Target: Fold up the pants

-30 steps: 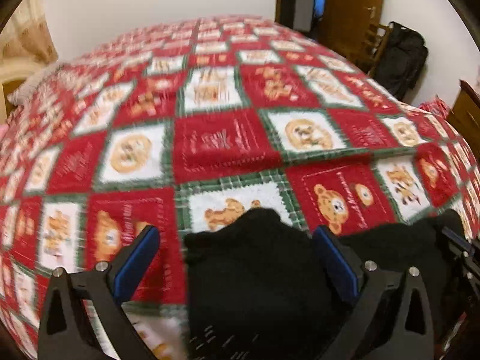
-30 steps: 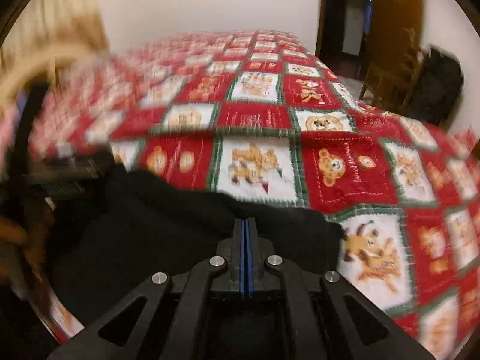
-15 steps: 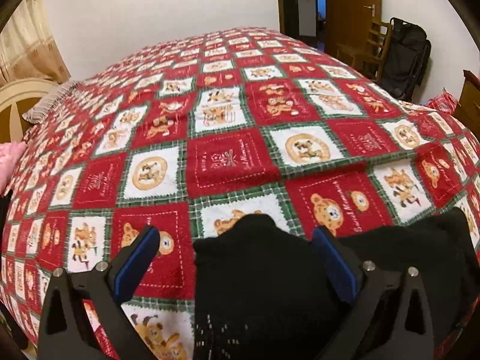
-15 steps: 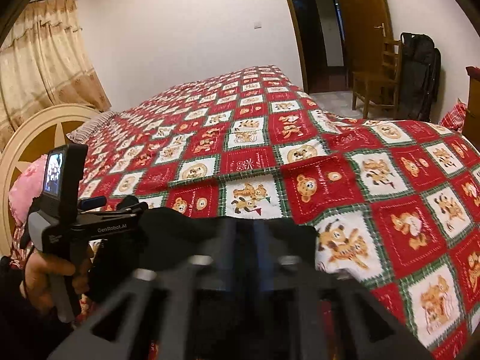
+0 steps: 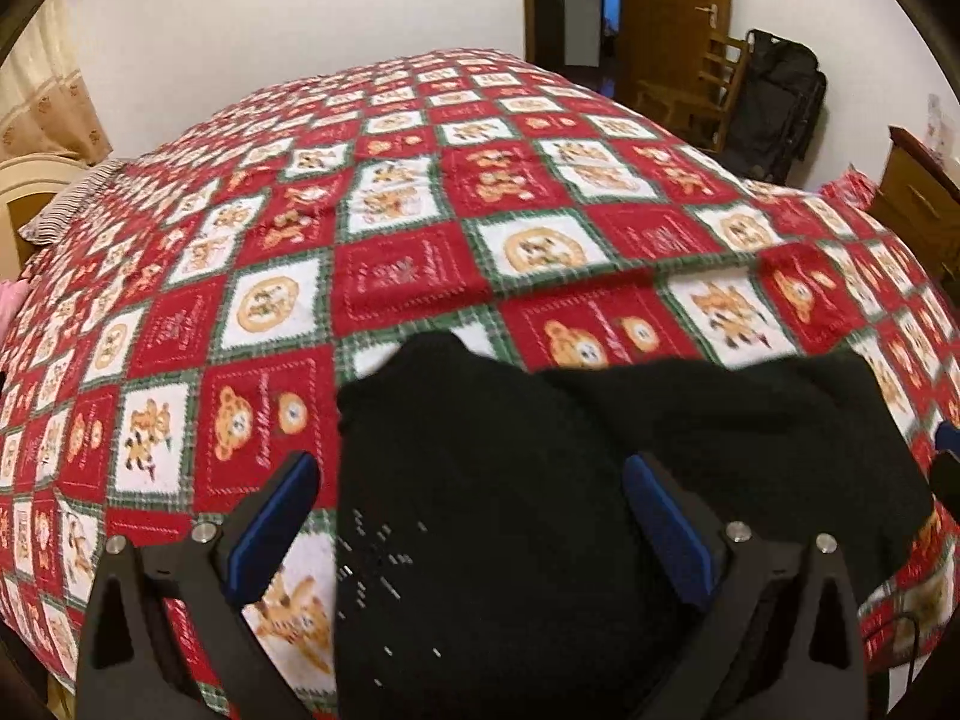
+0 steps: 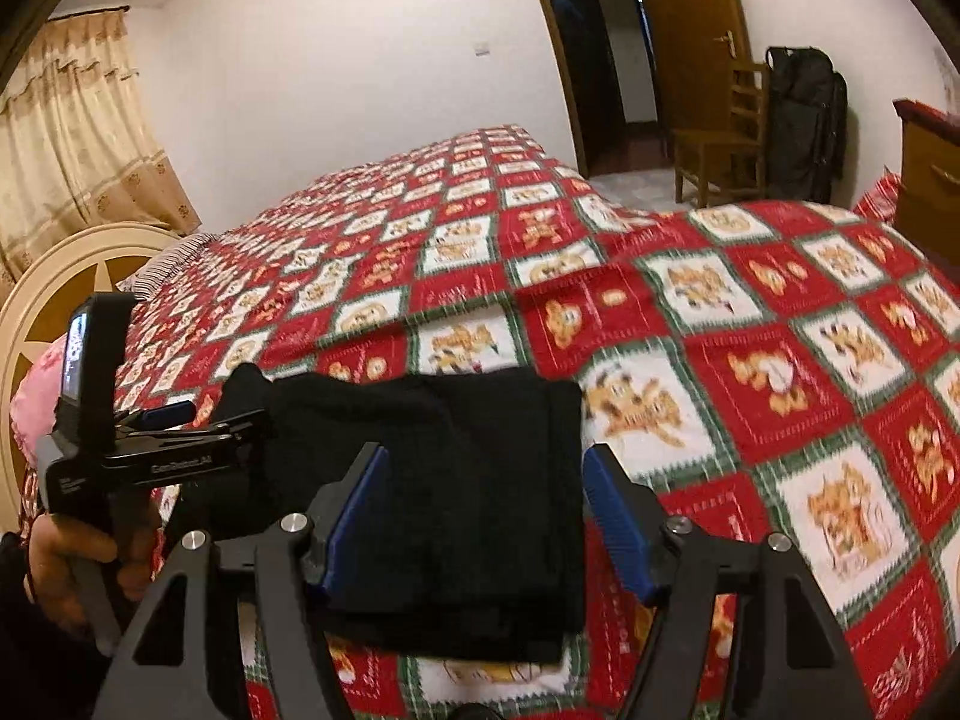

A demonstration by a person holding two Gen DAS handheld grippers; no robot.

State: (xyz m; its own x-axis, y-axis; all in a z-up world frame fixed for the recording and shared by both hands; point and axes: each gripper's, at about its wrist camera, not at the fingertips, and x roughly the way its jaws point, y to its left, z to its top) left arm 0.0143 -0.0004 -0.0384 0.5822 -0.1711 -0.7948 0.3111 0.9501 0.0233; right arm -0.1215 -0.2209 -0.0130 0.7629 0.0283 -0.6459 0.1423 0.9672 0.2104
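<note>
Right wrist view: black folded pants [image 6: 456, 480] lie bottom centre on the bed [image 6: 780, 360], long axis left-right; both grippers' jaws spread, holding nothing.

white walls [image 6: 360, 60], beige curtain [image 6: 72, 138] at left, a wooden door [image 6: 690, 30] with chair [image 6: 720, 138] beside it, bed [image 5: 420, 210] under a red patchwork quilt.

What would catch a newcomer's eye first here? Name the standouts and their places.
The red, white and green bear-print quilt fills the bed. The black pants lie in a folded bundle at its near edge. The right gripper has its jaws open on either side of them, and the left gripper, also open, hovers over the bundle's left end, held by a hand.
</note>
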